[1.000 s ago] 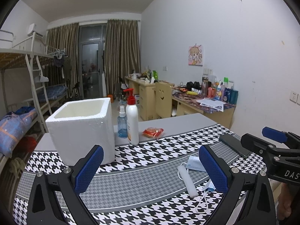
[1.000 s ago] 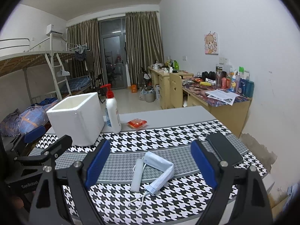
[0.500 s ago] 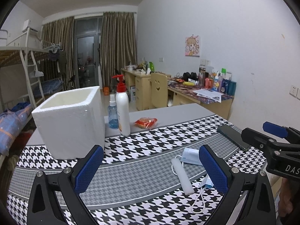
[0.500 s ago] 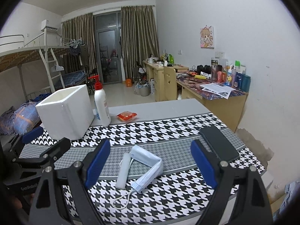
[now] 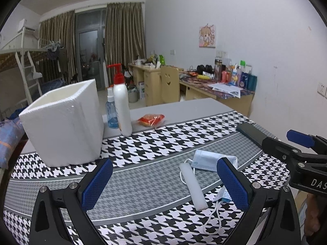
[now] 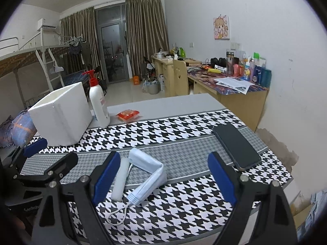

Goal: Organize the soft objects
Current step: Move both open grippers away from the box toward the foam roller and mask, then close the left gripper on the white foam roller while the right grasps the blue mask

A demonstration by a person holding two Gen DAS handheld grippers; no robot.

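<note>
Grippers, left (image 5: 163, 183) and right (image 6: 163, 177), have come nearer the mask (image 6: 149, 169).

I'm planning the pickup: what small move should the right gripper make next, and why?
Probably ease the right gripper down over the blue face mask. Its jaws stand open and empty, the mask lies folded on the cloth between them beside the white stick, and the foam box stands open.

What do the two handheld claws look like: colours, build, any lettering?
Both the left claw and right claw have black angular frames, silver screws and blue textured pads. White lettering on each body is only partly readable. No cables or sleeves show.
</note>
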